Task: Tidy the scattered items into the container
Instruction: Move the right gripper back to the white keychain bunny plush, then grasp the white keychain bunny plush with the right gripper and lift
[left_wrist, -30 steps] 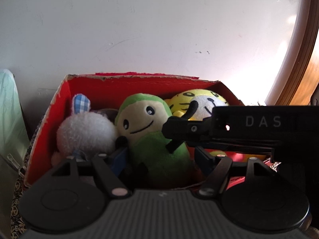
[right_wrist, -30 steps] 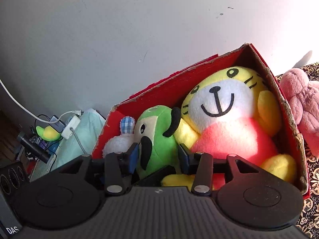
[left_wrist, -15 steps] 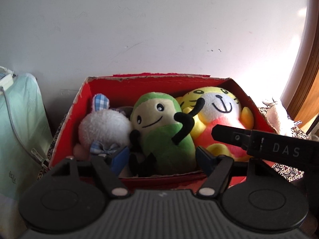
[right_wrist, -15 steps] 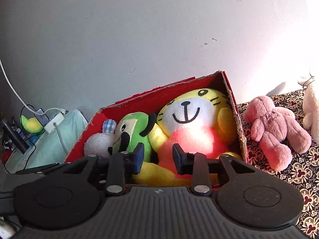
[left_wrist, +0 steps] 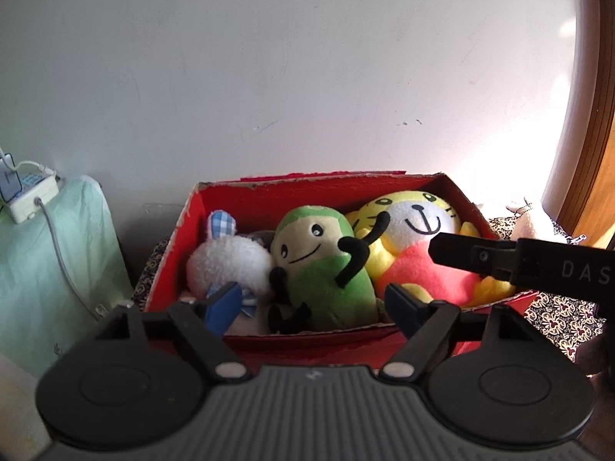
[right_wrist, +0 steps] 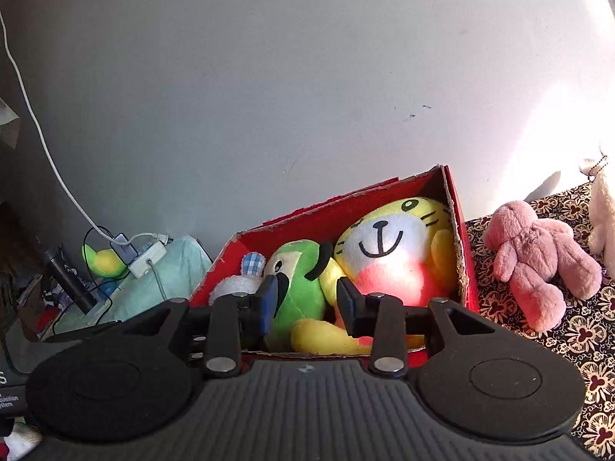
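A red cardboard box stands against the wall and holds a white bunny plush, a green plush and a yellow tiger plush. My left gripper hovers in front of the box's near wall, its jaws opening and gripping nothing. My right gripper is also short of the box, jaws opening and empty, with the green plush and tiger behind them. A pink plush lies on the patterned cloth right of the box. The right gripper's black body crosses the left wrist view.
A whitish plush lies at the far right edge. The patterned cloth covers the surface. Left of the box stands a pale green covered object with a white power adapter and cables. A wooden frame rises at the right.
Both grippers have backed away from the box, which now looks smaller and farther. The left jaws have widened. The pink plush has come fully into the right wrist view.
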`<action>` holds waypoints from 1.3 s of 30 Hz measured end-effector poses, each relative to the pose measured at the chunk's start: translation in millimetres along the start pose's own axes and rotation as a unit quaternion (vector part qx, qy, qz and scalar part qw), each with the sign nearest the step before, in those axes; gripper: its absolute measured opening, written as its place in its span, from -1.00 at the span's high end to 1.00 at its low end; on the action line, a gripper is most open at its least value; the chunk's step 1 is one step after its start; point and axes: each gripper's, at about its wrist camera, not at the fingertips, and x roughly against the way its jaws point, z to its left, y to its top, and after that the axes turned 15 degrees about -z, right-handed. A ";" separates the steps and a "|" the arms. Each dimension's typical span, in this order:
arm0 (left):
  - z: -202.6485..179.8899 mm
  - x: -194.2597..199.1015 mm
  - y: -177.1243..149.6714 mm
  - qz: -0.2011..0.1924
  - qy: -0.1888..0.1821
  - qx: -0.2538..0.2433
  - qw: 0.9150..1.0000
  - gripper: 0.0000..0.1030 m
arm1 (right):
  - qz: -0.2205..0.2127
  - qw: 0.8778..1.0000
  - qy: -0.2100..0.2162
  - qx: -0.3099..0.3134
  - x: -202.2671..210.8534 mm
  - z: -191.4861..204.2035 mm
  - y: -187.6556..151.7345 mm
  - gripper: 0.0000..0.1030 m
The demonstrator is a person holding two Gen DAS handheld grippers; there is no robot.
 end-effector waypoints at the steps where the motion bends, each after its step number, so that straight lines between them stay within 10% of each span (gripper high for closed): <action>1: -2.3 4.4 2.2 -0.007 -0.004 0.000 1.000 -0.60 | -0.009 1.000 0.005 0.002 8.3 -0.8 3.5 0.26; 5: -13.6 24.3 12.1 -0.043 -0.037 0.004 0.998 -0.56 | -0.051 0.999 0.007 0.005 47.0 -19.8 16.0 0.25; 11: -57.0 36.1 19.3 -0.073 -0.141 0.001 0.987 -0.56 | -0.065 0.992 -0.109 -0.012 83.9 -87.7 18.3 0.24; 19: -159.5 4.4 7.6 -0.056 -0.285 -0.034 0.956 -0.52 | -0.057 0.974 -0.201 -0.084 103.3 -178.2 23.5 0.22; 39: -269.5 -186.6 -33.6 0.053 -0.249 0.036 0.966 -0.58 | -0.030 0.955 -0.179 -0.234 39.1 -315.3 46.4 -0.06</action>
